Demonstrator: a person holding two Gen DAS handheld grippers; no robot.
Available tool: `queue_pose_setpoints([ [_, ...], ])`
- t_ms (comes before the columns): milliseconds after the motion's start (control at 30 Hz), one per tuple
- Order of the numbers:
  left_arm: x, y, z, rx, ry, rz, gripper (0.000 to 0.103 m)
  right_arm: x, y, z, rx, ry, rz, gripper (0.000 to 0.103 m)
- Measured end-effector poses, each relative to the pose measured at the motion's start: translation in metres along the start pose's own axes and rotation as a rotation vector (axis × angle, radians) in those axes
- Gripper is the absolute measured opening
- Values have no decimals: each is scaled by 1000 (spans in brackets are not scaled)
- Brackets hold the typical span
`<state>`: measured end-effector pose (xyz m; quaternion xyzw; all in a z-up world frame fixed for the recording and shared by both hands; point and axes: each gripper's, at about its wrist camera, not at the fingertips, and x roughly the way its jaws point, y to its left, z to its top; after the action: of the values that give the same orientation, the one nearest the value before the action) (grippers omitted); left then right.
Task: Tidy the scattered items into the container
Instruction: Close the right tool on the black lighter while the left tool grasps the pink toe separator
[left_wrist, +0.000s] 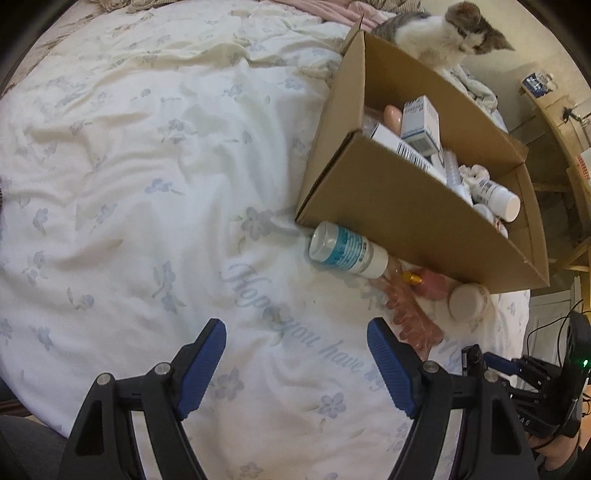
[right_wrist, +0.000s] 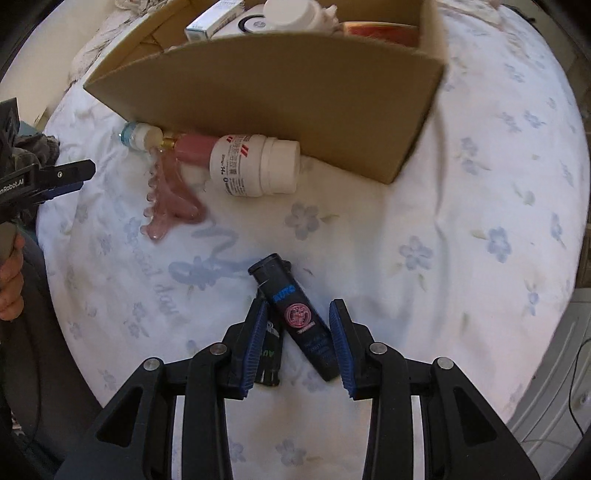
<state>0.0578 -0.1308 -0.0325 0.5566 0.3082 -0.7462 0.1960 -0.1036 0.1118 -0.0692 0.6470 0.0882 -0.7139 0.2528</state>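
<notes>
A cardboard box (left_wrist: 406, 206) (right_wrist: 280, 99) sits on the bed and holds several boxes and bottles. Against its near wall lie a blue-labelled bottle (left_wrist: 347, 253) (right_wrist: 138, 136), a pink perfume bottle (left_wrist: 432, 282) (right_wrist: 194, 149), a white pill bottle (right_wrist: 255, 166) (left_wrist: 467, 302) and a pink hair claw (right_wrist: 170, 199) (left_wrist: 413, 325). My left gripper (left_wrist: 295, 347) is open and empty above the sheet. My right gripper (right_wrist: 297, 325) is open around a black tube (right_wrist: 295, 314), with a second black item (right_wrist: 269, 354) by its left finger.
A grey and white cat (left_wrist: 443, 33) sits behind the box. The bed has a white floral quilt (left_wrist: 147, 184). A wooden shelf (left_wrist: 554, 122) stands beyond the bed's right side. The left gripper (right_wrist: 55, 177) shows at the right view's left edge.
</notes>
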Motion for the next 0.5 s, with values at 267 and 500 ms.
queue_pose_setpoints([
  [267, -4, -27, -11, 105, 12, -109, 79, -29, 8, 4, -40, -97, 47, 21],
  [500, 26, -63, -12, 86, 82, -71, 78, -77, 22, 14, -48, -245, 122, 21],
])
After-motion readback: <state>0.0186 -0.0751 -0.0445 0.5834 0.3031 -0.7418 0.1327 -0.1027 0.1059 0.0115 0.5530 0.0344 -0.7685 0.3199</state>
